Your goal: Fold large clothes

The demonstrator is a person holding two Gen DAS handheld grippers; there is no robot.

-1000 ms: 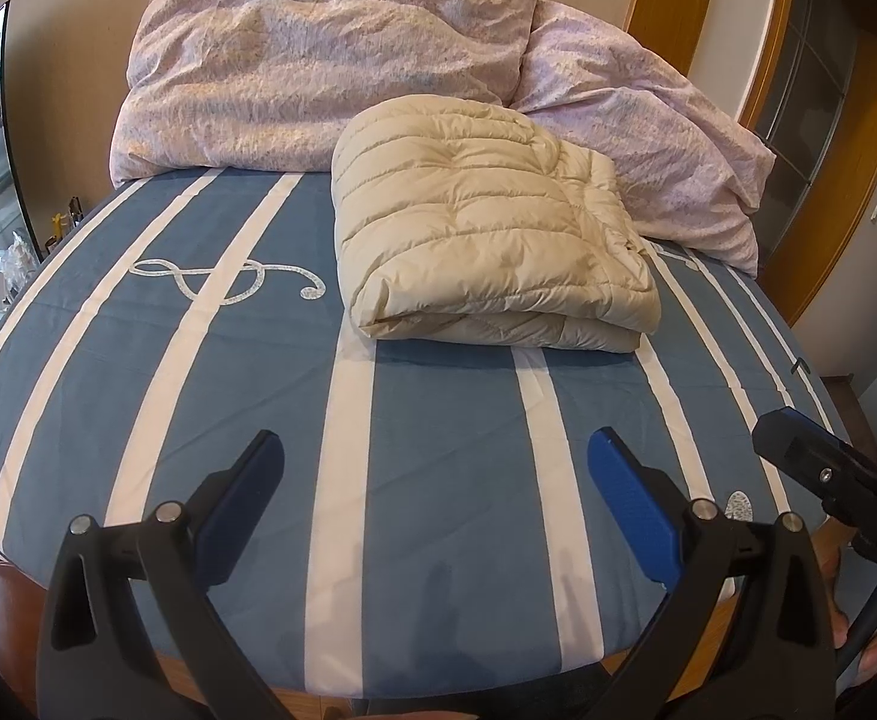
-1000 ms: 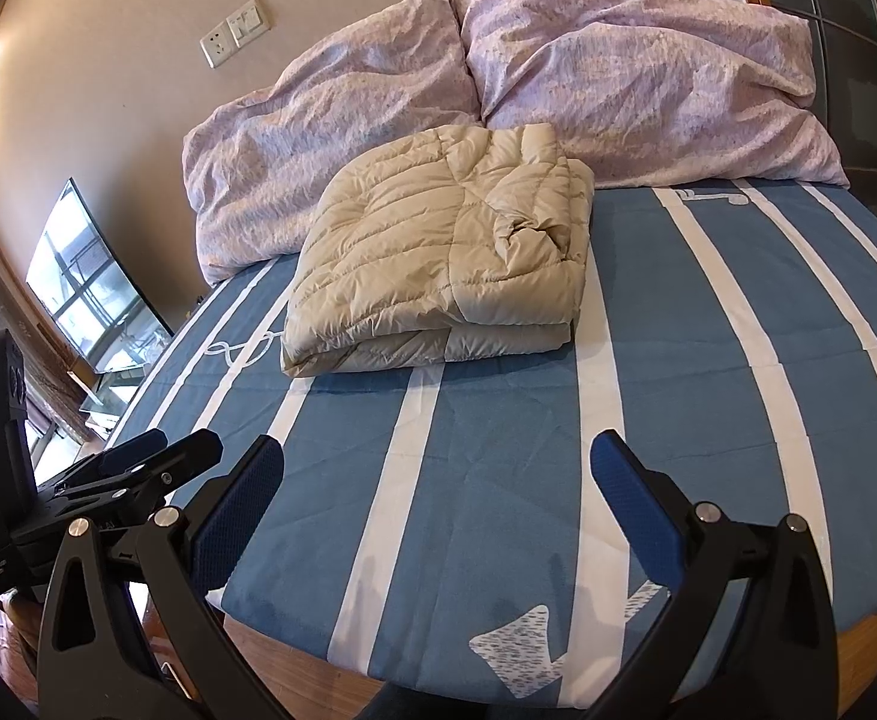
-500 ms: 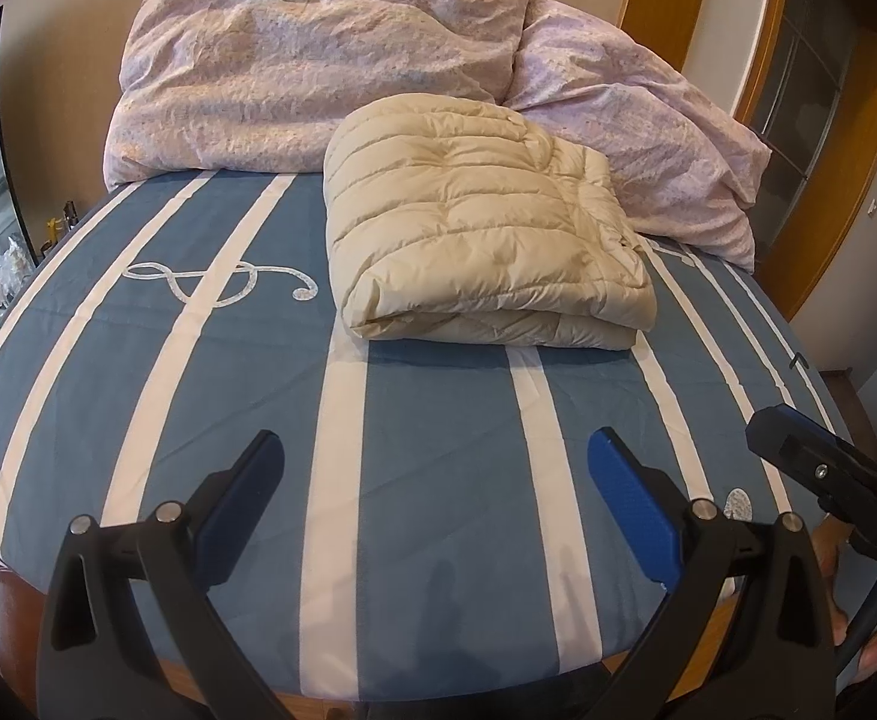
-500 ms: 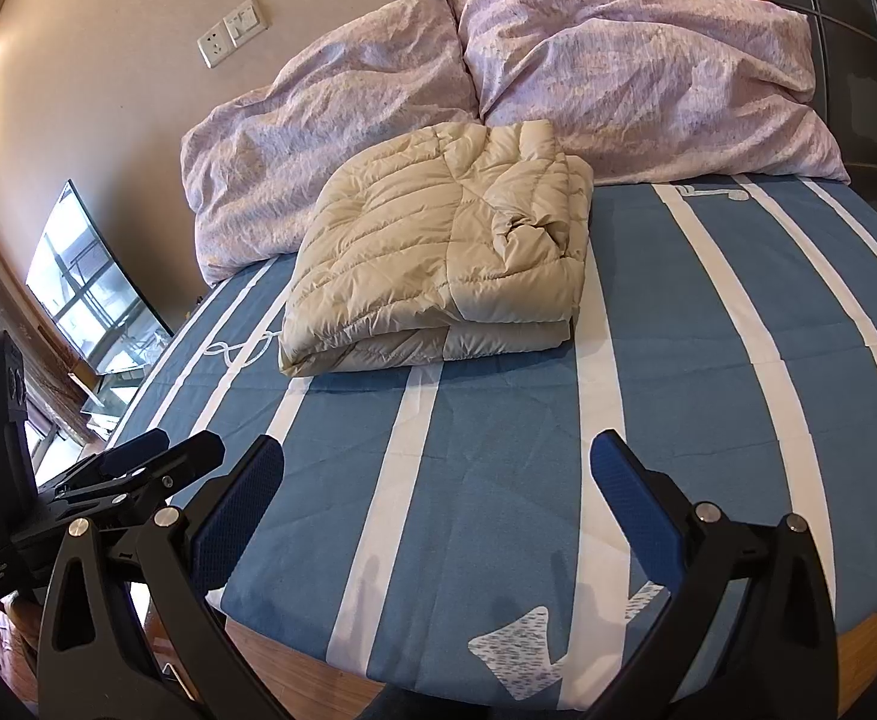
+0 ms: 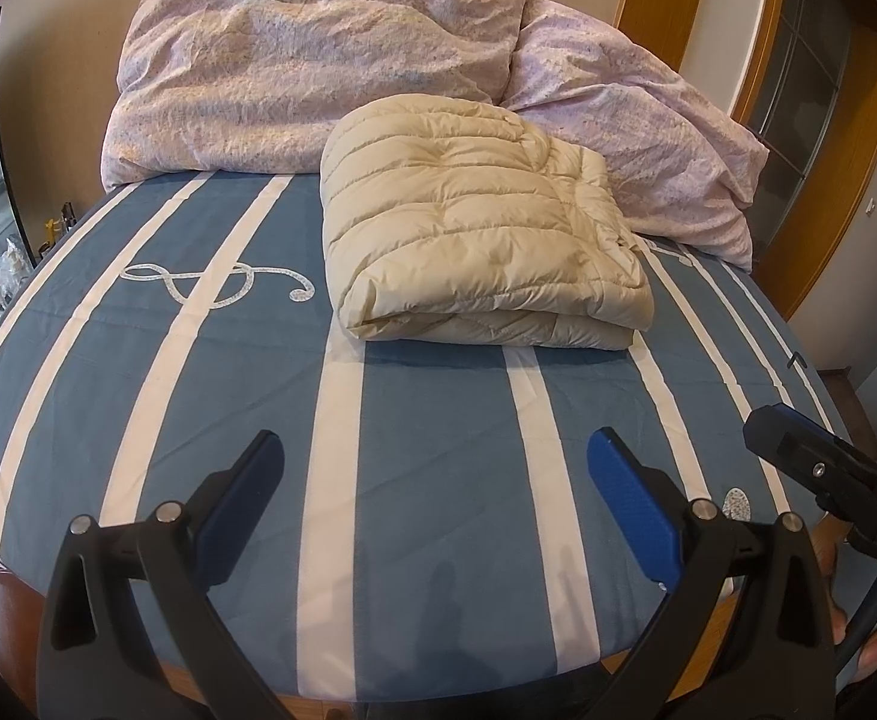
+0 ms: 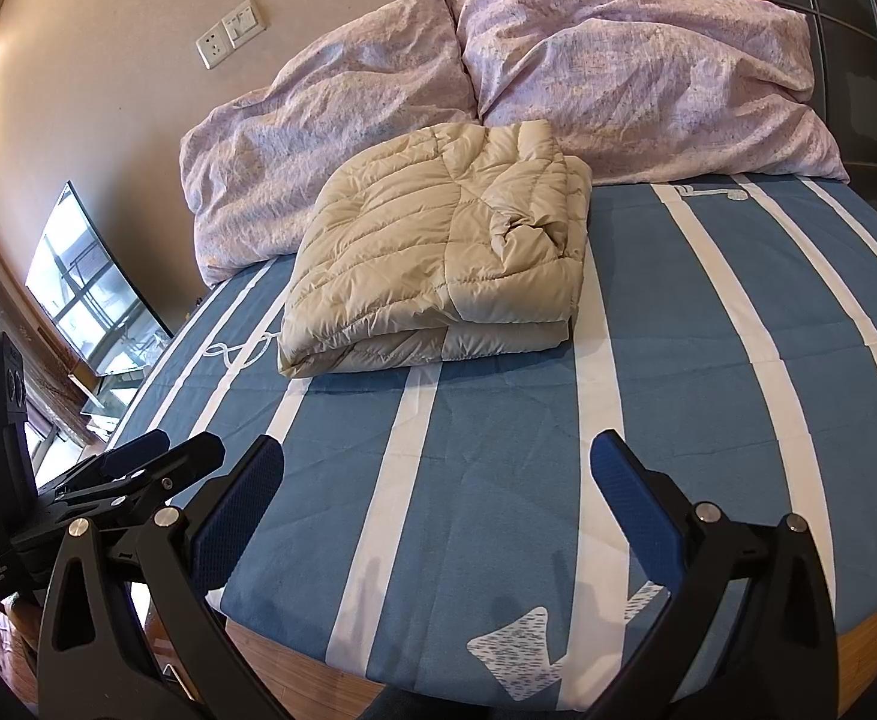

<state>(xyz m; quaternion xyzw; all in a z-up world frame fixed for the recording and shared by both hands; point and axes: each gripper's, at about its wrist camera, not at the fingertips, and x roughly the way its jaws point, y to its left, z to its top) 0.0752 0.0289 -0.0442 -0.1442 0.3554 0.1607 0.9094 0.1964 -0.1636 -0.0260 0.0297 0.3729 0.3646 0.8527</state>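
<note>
A cream quilted down jacket (image 5: 474,228) lies folded into a thick rectangle on the blue and white striped bed sheet (image 5: 426,420), near the pillows. It also shows in the right wrist view (image 6: 438,252). My left gripper (image 5: 435,456) is open and empty, held over the near part of the bed, well short of the jacket. My right gripper (image 6: 438,462) is open and empty, also short of the jacket. The right gripper shows at the right edge of the left wrist view (image 5: 828,474); the left gripper shows at the left of the right wrist view (image 6: 132,468).
Two lilac pillows (image 5: 318,72) (image 5: 636,138) lie against the wall behind the jacket. A wooden door frame (image 5: 828,192) stands at the right. A window (image 6: 90,294) is at the left. The wooden bed edge (image 6: 294,660) runs below the grippers.
Both grippers have drifted slightly, so the jacket sits a little left in the left wrist view. The jacket has not moved. Both grippers stay open.
</note>
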